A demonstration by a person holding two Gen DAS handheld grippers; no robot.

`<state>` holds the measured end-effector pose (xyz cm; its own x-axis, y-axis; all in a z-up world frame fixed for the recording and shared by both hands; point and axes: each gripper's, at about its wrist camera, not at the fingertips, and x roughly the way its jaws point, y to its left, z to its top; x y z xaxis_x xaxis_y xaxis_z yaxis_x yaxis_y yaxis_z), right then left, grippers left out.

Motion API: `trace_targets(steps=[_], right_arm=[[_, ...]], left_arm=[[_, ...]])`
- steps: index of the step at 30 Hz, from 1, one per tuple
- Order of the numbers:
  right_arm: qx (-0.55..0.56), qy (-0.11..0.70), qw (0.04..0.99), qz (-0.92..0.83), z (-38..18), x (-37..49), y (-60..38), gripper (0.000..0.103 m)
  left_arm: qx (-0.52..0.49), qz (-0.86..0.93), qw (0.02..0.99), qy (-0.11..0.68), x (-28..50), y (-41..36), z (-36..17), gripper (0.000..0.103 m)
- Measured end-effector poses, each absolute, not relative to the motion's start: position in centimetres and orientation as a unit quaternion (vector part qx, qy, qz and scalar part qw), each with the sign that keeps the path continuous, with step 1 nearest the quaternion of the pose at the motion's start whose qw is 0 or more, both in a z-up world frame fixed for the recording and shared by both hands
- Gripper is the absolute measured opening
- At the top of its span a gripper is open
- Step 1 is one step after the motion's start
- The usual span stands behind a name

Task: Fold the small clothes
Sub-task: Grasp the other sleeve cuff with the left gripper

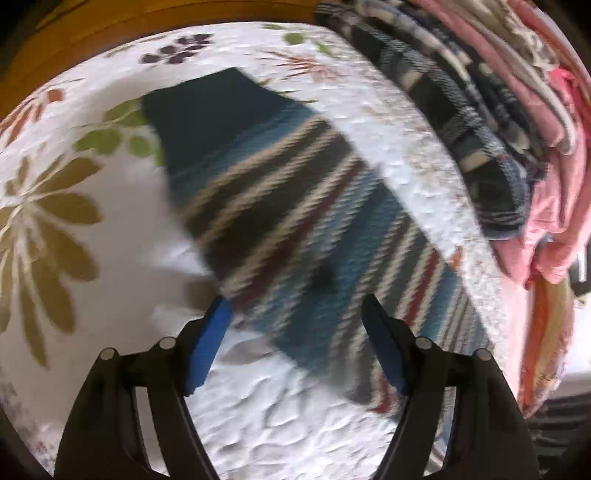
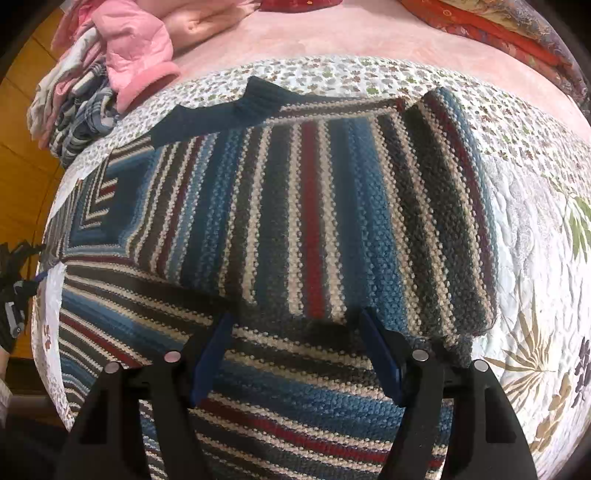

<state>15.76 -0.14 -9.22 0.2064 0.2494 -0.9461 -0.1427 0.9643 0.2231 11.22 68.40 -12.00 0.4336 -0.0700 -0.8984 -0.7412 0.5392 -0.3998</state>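
A knitted sweater (image 2: 295, 229) with blue, grey, cream and dark red stripes lies partly folded on the white floral quilt (image 2: 535, 258). Its dark blue ribbed hem (image 2: 258, 99) is at the far side. My right gripper (image 2: 295, 317) hovers over the sweater's near folded edge, open, with nothing between its blue pads (image 2: 210, 354). In the left wrist view a striped sleeve (image 1: 295, 221) with a dark blue cuff (image 1: 207, 118) runs diagonally across the quilt (image 1: 92, 258). My left gripper (image 1: 295, 306) is open just above the sleeve's near part, holding nothing.
A pile of clothes, dark plaid (image 1: 461, 122) and pink (image 1: 546, 147), sits at the quilt's right edge in the left view. The same pink (image 2: 136, 55) and plaid garments lie far left in the right view. Pink bedding (image 2: 351, 33) lies beyond. Wooden floor (image 2: 22, 173) shows at left.
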Motion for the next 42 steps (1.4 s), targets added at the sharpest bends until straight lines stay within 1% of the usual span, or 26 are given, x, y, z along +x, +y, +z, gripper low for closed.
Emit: trace_targets(steps=[2, 5, 6, 7, 8, 9, 10, 15, 21, 29, 36, 42], right_arm=[[0.043, 0.616, 0.776, 0.125, -9.2, 15.8, -0.1, 0.071], [0.034, 0.614, 0.778, 0.126, -9.1, 15.7, 0.1, 0.071], [0.03, 0.614, 0.779, 0.126, -9.1, 15.7, 0.2, 0.071], [0.027, 0.614, 0.779, 0.126, -9.2, 15.7, 0.3, 0.071], [0.023, 0.613, 0.779, 0.126, -9.2, 15.7, 0.3, 0.071], [0.021, 0.613, 0.779, 0.126, -9.3, 15.7, 0.4, 0.071], [0.018, 0.613, 0.78, 0.126, -9.4, 15.7, 0.5, 0.071], [0.006, 0.613, 0.78, 0.127, -9.4, 15.6, 0.7, 0.071], [0.013, 0.614, 0.779, 0.124, -9.4, 15.7, 0.6, 0.071], [0.017, 0.615, 0.778, 0.125, -9.3, 15.9, 0.3, 0.071], [0.03, 0.613, 0.781, 0.114, -9.0, 16.2, -1.0, 0.071], [0.039, 0.612, 0.783, 0.108, -8.9, 16.3, -1.8, 0.071]], left_arm=[[-0.408, 0.224, 0.738, 0.489, 12.0, 68.0, -12.2, 0.071], [-0.397, 0.23, 0.743, 0.487, 12.4, 68.0, -12.3, 0.058], [-0.397, 0.232, 0.743, 0.486, 12.5, 68.0, -12.2, 0.05], [-0.4, 0.235, 0.744, 0.481, 12.4, 68.2, -12.1, 0.037], [-0.407, 0.23, 0.747, 0.473, 12.3, 68.5, -12.0, 0.029], [-0.416, 0.222, 0.75, 0.464, 12.2, 68.8, -11.9, 0.017], [-0.417, 0.221, 0.753, 0.458, 12.2, 68.8, -11.7, 0.016], [-0.392, 0.203, 0.786, 0.433, 13.0, 67.5, -9.5, 0.013], [-0.359, 0.15, 0.825, 0.41, 14.6, 64.1, -5.8, 0.012], [-0.314, 0.062, 0.855, 0.408, 17.2, 55.8, -2.0, 0.012], [-0.295, -0.007, 0.865, 0.406, 18.5, 48.4, -0.3, 0.012], [-0.272, -0.047, 0.865, 0.418, 19.4, 42.9, -1.0, 0.012]])
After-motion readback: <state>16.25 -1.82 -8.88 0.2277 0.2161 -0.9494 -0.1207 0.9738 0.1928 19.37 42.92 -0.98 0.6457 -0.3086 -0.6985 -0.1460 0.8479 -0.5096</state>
